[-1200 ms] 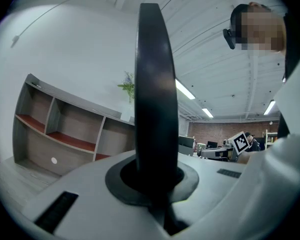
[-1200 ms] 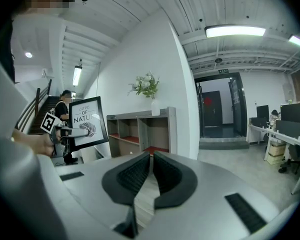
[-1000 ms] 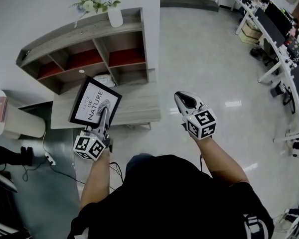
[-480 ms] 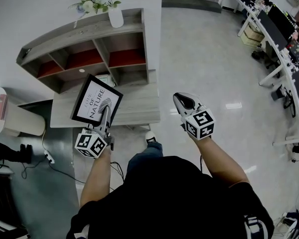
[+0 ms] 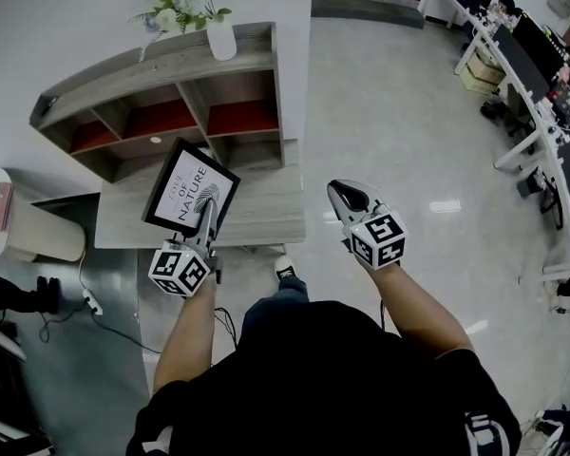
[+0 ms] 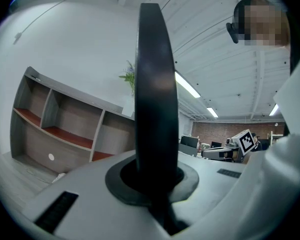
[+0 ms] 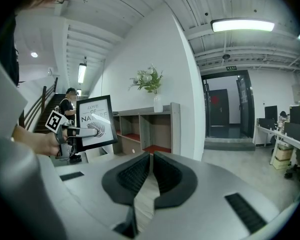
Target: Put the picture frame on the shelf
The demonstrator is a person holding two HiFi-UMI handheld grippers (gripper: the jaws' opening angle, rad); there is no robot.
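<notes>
A black picture frame (image 5: 190, 190) with a white print stands tilted above the low grey table (image 5: 261, 212), and my left gripper (image 5: 208, 220) is shut on its lower right edge. In the left gripper view the frame (image 6: 155, 94) shows edge-on, rising from between the shut jaws of my left gripper (image 6: 155, 180). The grey shelf (image 5: 171, 103) with red-lined compartments lies just beyond the frame, against the white wall. My right gripper (image 5: 348, 196) hovers over the floor right of the table, shut on nothing. The right gripper view shows its own jaws (image 7: 151, 159) closed, the frame (image 7: 94, 121) and the shelf (image 7: 150, 123).
A white vase of flowers (image 5: 218, 31) stands on top of the shelf near its right end. A white round bin (image 5: 38, 236) sits left of the table, with cables (image 5: 95, 302) on the floor. Office desks (image 5: 541, 93) line the far right. The person's shoe (image 5: 285, 269) is by the table's front edge.
My left gripper has carried the frame slightly up and towards the shelf. The person has stepped closer, a foot now showing by the table. The right gripper has barely moved.
</notes>
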